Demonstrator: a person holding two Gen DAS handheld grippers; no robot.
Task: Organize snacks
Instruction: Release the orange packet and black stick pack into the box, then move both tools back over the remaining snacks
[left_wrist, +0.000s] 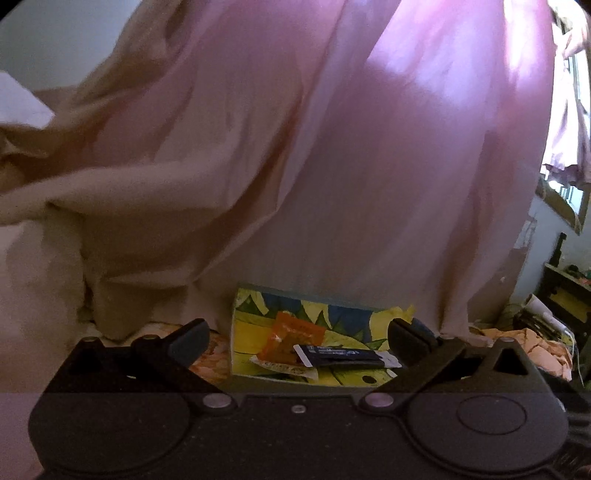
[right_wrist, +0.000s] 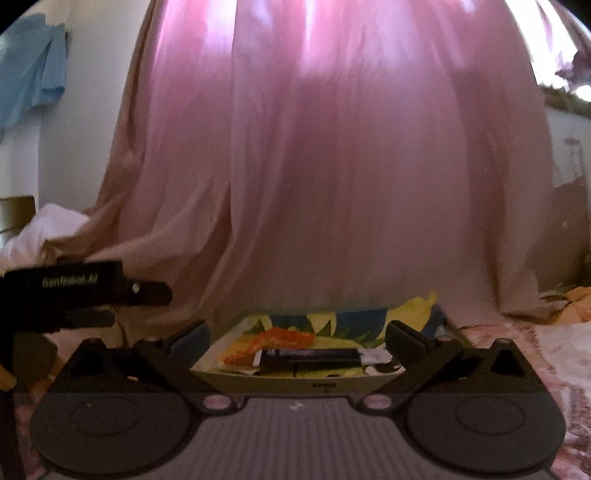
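Left wrist view gives you the pink curtain (left_wrist: 369, 166), then the patterned box (left_wrist: 258, 354) holding an orange packet (left_wrist: 291, 334) and dark bar (left_wrist: 347, 356) (overlapping), with your left gripper (left_wrist: 297, 338) and right gripper (right_wrist: 297, 338) gaping, empty.

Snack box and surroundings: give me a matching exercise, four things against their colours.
Things:
1. curtain
2. long packet
3. crumpled packet
4. hanging cloth

Colours:
A. orange
B. blue
C. pink
D. dark navy

Pairs: 1-C, 2-D, 3-A, 4-B
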